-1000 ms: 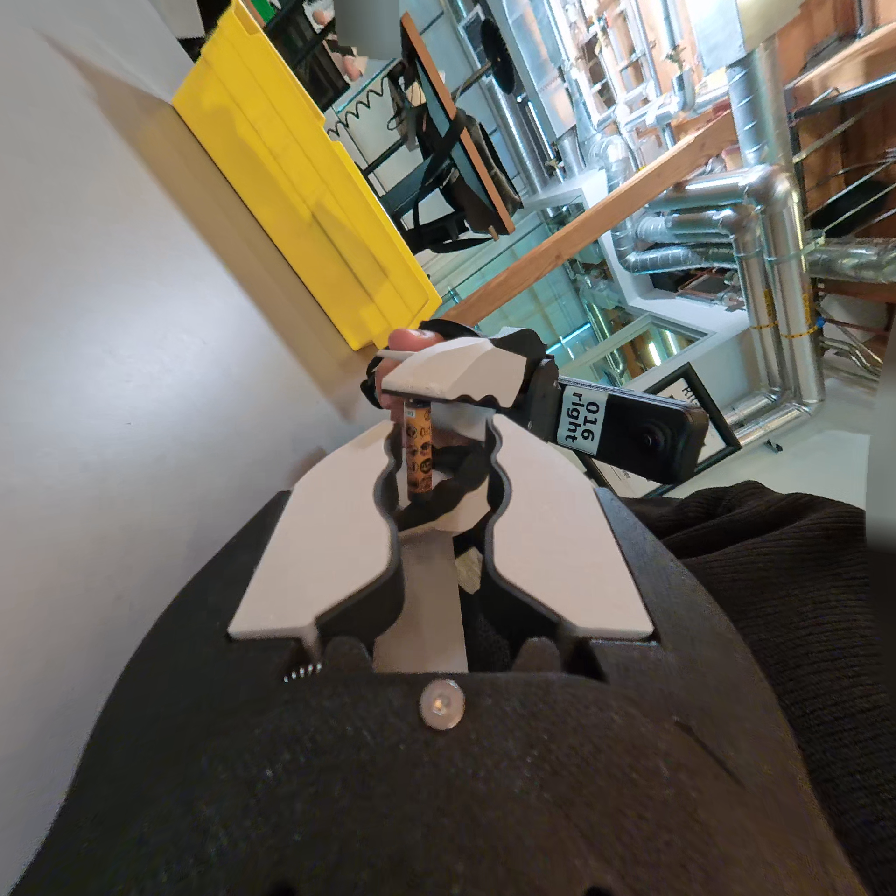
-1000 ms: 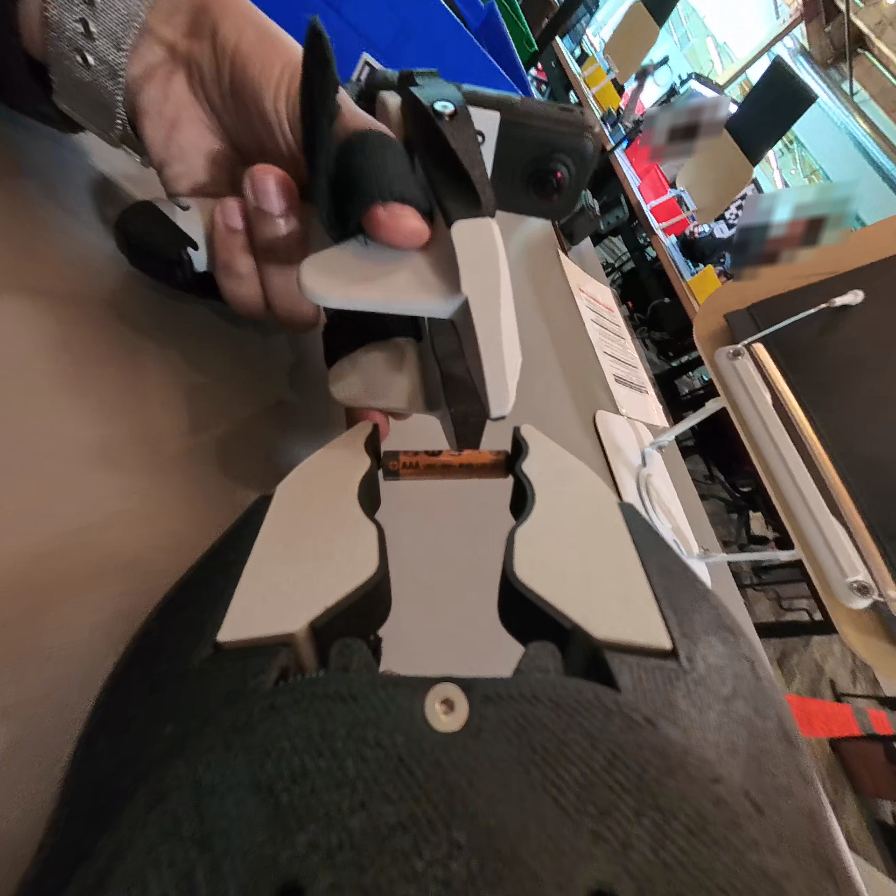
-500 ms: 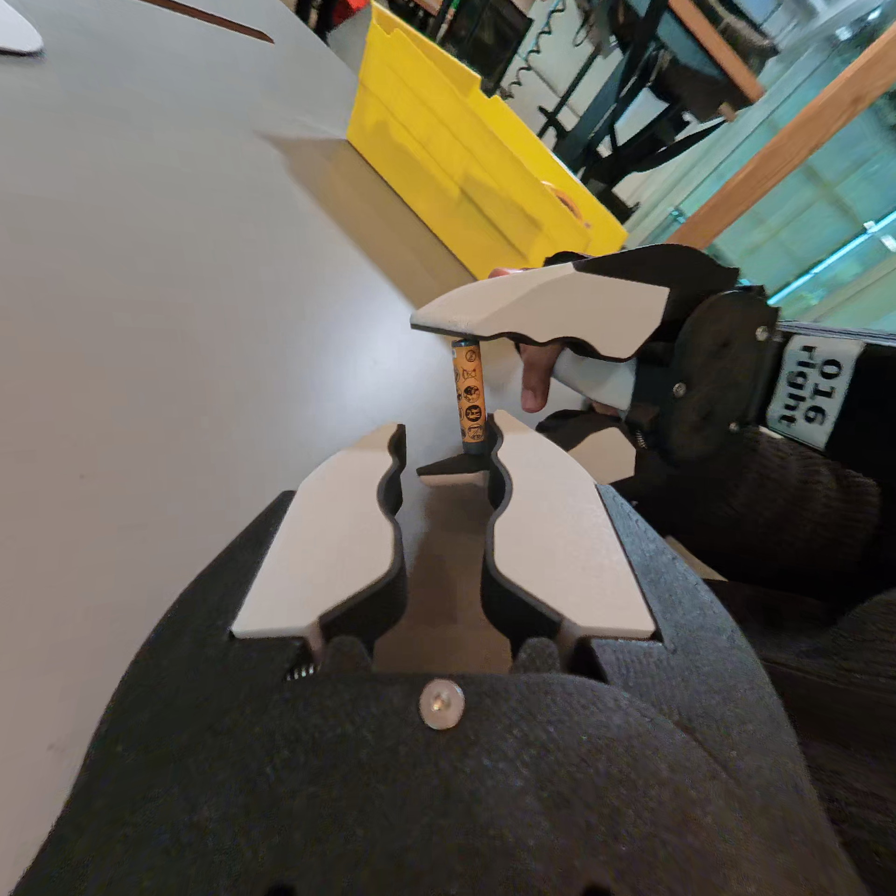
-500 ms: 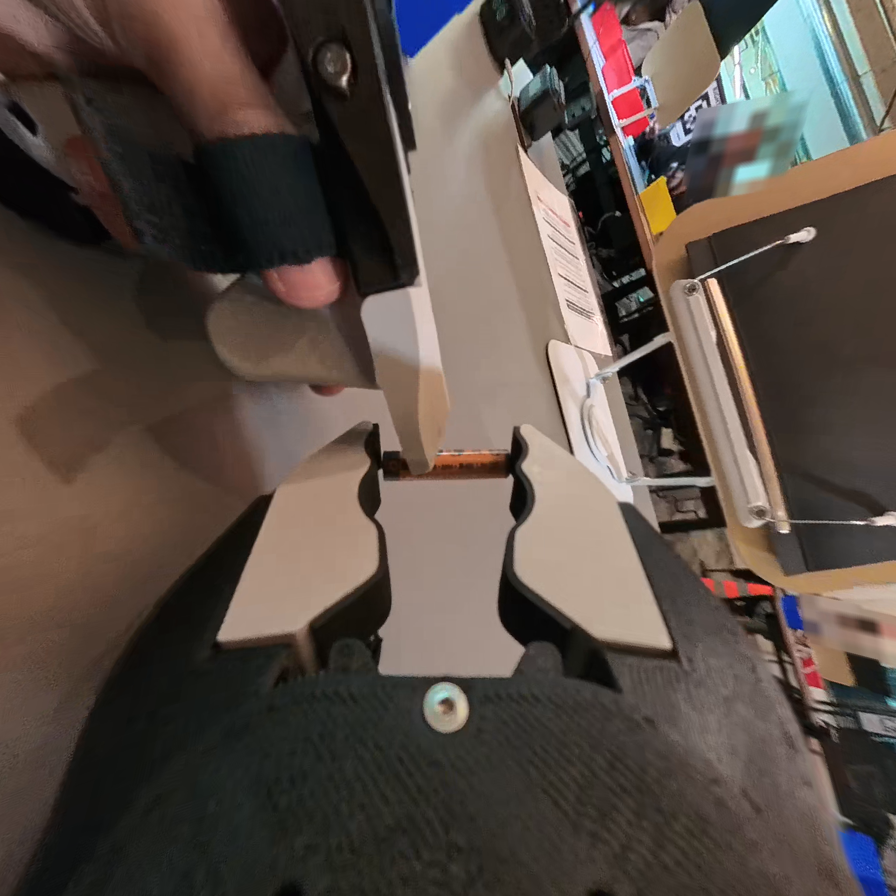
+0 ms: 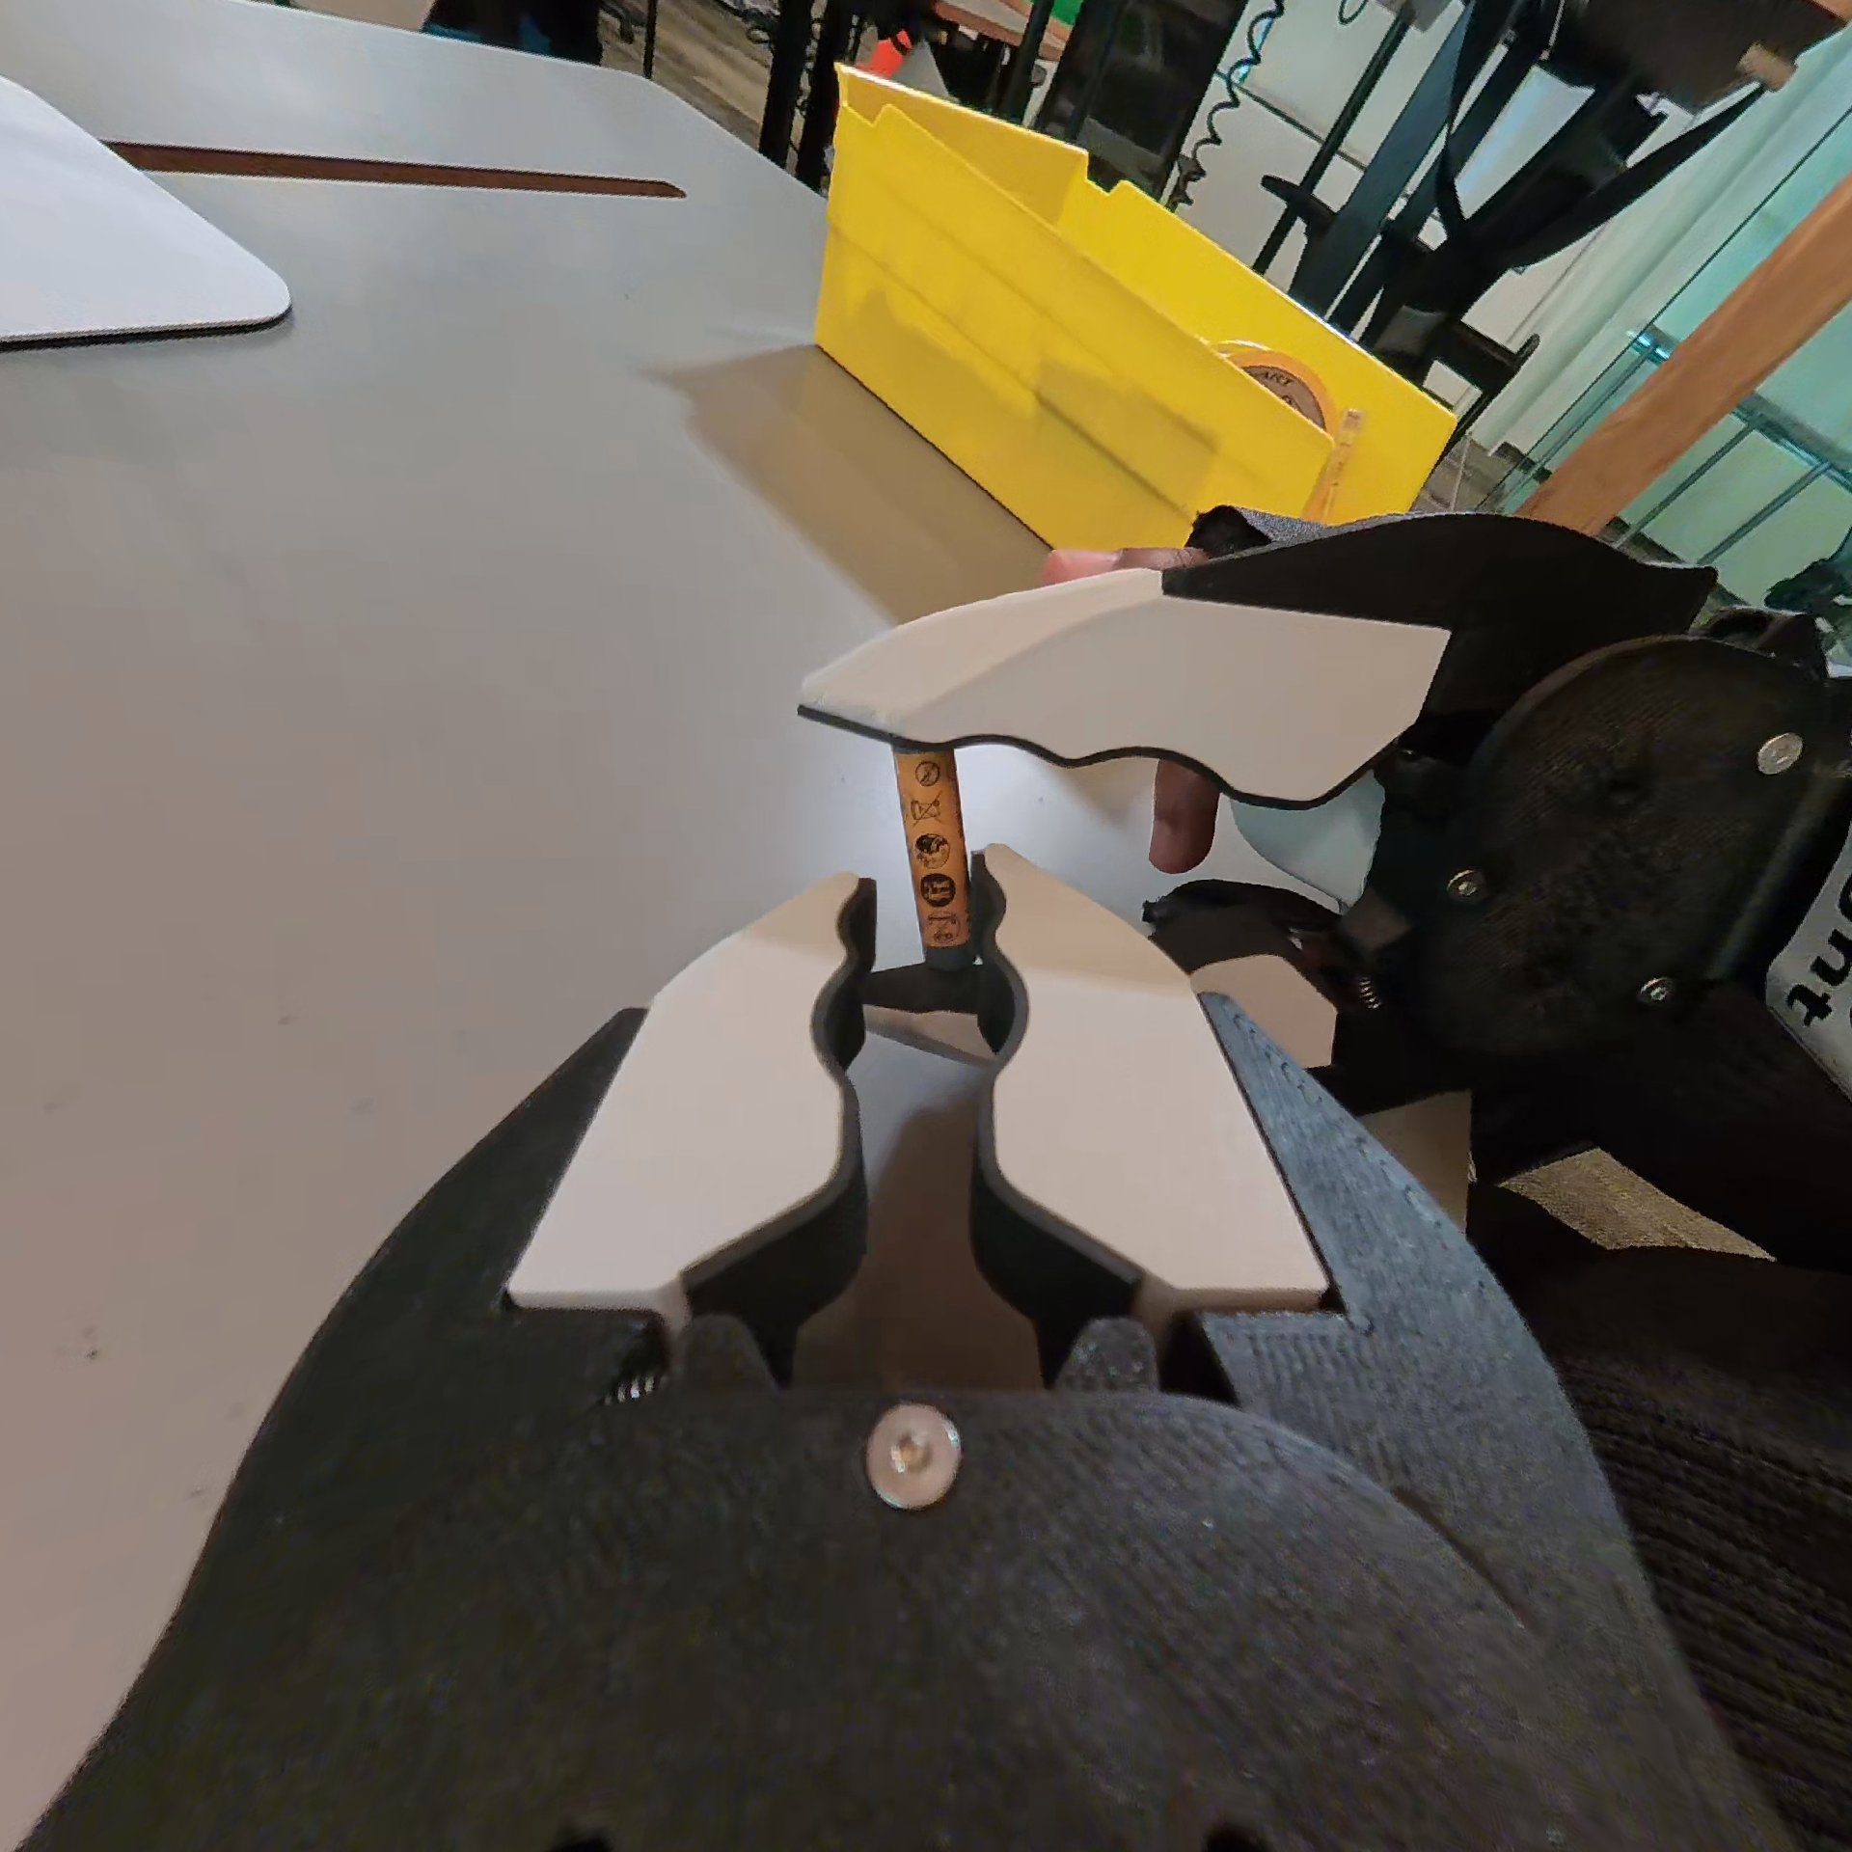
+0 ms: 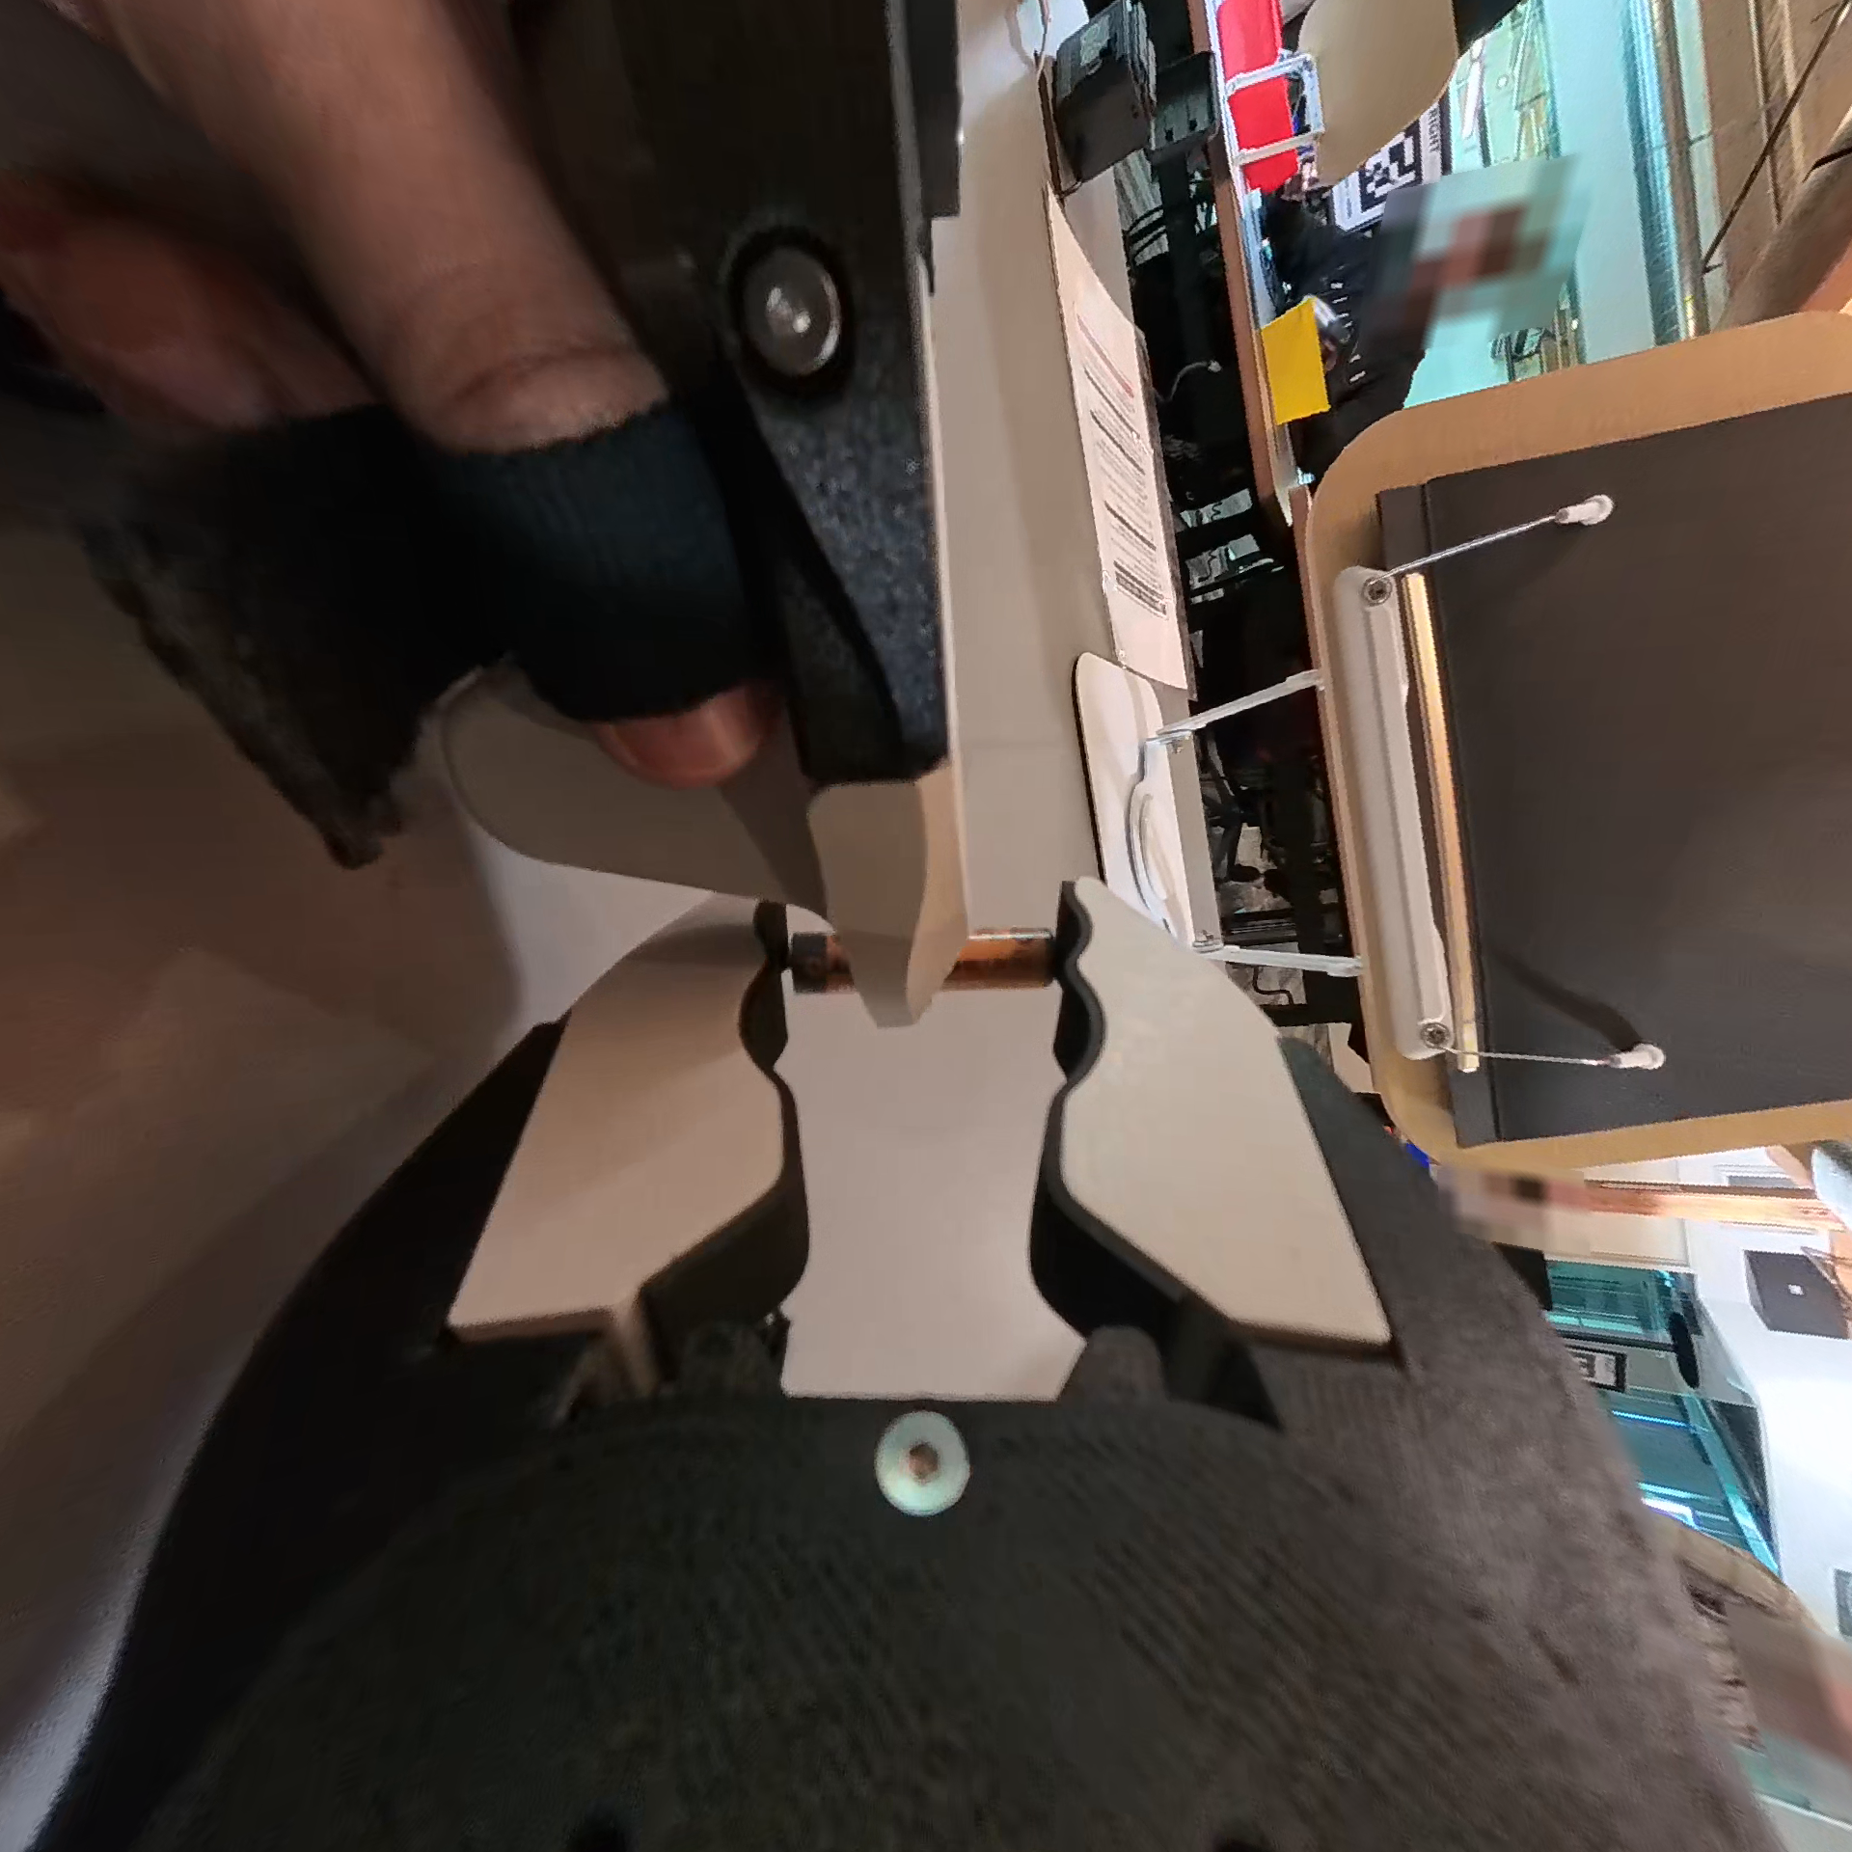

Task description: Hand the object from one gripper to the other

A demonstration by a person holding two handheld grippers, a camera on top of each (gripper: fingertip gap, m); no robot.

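Item: battery [image 5: 934,870], small, orange, with black symbols printed on its case. Location: in the air above the grey table [image 5: 401,621], pinched end to end between the two fingers of your right gripper [image 6: 920,957]. In the left wrist view it stands upright; in the right wrist view it lies crosswise between the fingertips.

Right gripper: clamped on the battery, one fingertip on each end cap.

Left gripper [image 5: 922,897]: jaws parted, not clamped. Its fingertips flank the lower half of the battery; the right-hand fingertip sits just beside the case, and contact cannot be told. A gap shows on the other side. In the right wrist view one of its pale fingers [image 6: 907,942] crosses in front of the battery's middle.

Your hand [image 6: 451,401], with a black strap over one finger, holds the left gripper.

Also on the table: yellow bin [image 5: 1082,371] at the far edge, well apart; white pad [image 5: 110,251] at the far left.
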